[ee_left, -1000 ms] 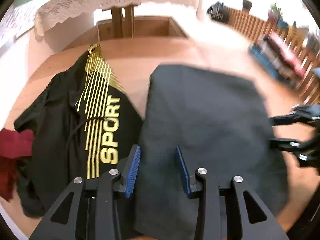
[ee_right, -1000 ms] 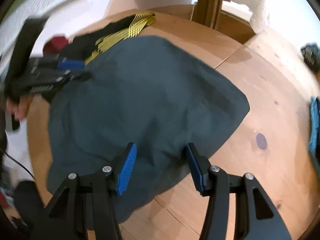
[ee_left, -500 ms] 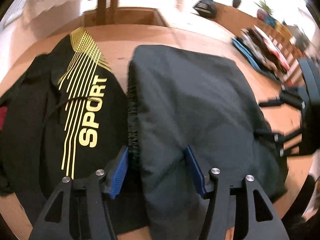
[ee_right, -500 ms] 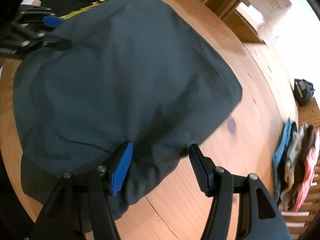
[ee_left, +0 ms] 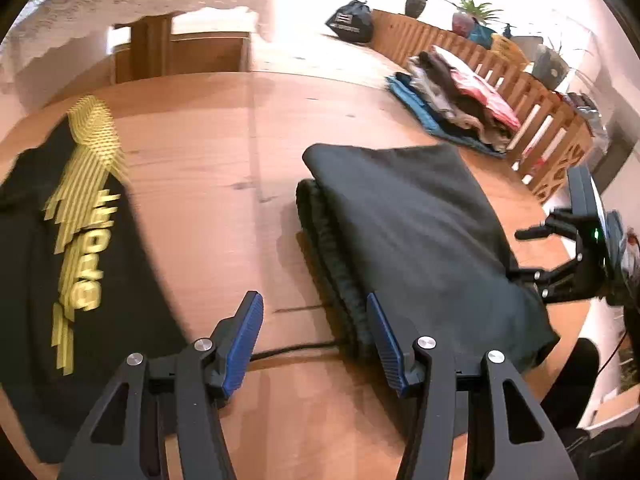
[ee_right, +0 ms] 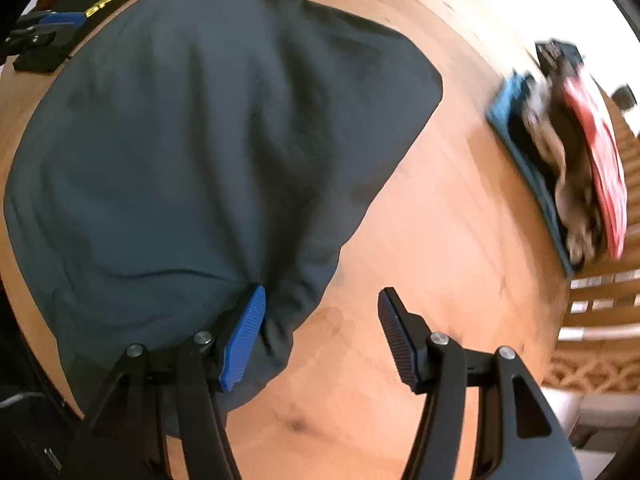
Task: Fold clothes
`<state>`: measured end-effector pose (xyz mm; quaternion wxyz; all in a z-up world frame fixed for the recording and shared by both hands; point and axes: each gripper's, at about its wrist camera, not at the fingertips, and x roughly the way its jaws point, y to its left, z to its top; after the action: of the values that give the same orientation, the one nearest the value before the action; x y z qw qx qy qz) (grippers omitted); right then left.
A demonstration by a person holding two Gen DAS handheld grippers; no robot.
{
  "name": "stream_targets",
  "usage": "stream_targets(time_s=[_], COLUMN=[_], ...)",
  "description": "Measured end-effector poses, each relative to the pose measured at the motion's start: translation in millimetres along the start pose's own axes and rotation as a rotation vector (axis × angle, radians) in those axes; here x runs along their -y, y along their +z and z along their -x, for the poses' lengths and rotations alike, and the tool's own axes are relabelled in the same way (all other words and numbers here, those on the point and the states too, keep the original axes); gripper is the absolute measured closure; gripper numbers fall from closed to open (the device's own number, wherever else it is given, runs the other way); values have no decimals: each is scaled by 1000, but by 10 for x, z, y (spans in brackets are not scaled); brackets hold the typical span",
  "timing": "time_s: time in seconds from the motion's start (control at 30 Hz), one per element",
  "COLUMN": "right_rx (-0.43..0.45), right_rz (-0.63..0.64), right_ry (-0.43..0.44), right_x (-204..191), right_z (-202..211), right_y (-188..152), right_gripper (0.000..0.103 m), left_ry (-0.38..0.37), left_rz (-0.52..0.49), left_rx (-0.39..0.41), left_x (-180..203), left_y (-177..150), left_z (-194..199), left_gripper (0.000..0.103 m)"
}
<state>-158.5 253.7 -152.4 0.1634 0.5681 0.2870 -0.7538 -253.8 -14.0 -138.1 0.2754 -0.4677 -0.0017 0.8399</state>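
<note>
The dark grey-blue folded cloth garment (ee_left: 416, 236) lies on the round wooden tabletop (ee_left: 224, 184), clear of the black sports garment with yellow stripes and lettering (ee_left: 72, 256) spread out on the far left, and a thin black drawstring (ee_left: 296, 347) trails from its gathered waistband edge. It looks soft, light and limp, apt to sag and slide open if lifted by one layer, so the stacked corners or the thick waistband seem the best hold. The left hand-held gripper (ee_left: 316, 340) stands about half open and is closing slightly; only the drawstring and bare wood lie between its jaws, gripping nothing. The right hand-held gripper (ee_right: 322, 336) is likewise half open, one blue pad (ee_right: 244, 340) against the cloth's edge, nothing clamped.
</note>
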Motion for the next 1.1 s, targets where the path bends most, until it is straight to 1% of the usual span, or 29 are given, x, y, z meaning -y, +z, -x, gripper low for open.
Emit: stream_targets(time_s=[0.03,0.13,0.23,0.27,0.33,0.4,0.43,0.5,0.53,0.57,0.6,0.7,0.73,0.83,0.9,0.97,1.03,1.07,1.1], right_rx=[-1,61,130,151,201,217,225,233,234,230,229,238,244,279,298,305,304,295,287], right_rz=[-28,-191,-400,-462,-579,-617,-634,-650,-653,-652,-650,-622,-616,-594,-569,-564,-568,-565,-558], right_ry=[29,183,318,347,373,387,400,462,488,503,515,513,523,560,591,625,654,662,659], right_x=[62,369,749,870,1112,1215,1264,1374,1432,1476,1509,1527,1591,1583,1498,1470,1565,1582,1638], right_z=[-12,-27,-105,-150,-254,-367,-431,-582,-638,-675,-715,-815,-777,-657,-639,-592,-521,-516,-450], right_y=[-12,-9,16,39,140,301,389,535,555,481,447,810,824,606,513,291,16,19,-106], right_gripper=[45,45,45,45,45,45,45,45,45,45,44,42,41,37,35,35,35,35,35], left_ry=[-15,-43,-13,4,44,66,64,57,57,61,65,61,54,39,39,39,41,43,44], left_rz=[1,0,8,8,14,33,44,53,53,47,41,33,36,58,60,59,49,44,37], left_rx=[-9,-28,-43,-48,-55,-65,-68,-73,-73,-72,-70,-77,-81,-88,-91,-94,-97,-99,-103], left_x=[55,200,289,290,274,228,209,196,198,210,223,238,229,192,172,161,174,184,197], left_y=[4,77,215,238,277,292,289,285,285,289,293,286,281,286,295,305,314,318,320], left_z=[-66,-220,-411,-460,-547,-625,-653,-694,-709,-723,-737,-783,-795,-819,-832,-843,-856,-865,-876], left_gripper=[52,50,49,49,49,48,48,47,46,45,43,42,42,36,29,28,28,28,28])
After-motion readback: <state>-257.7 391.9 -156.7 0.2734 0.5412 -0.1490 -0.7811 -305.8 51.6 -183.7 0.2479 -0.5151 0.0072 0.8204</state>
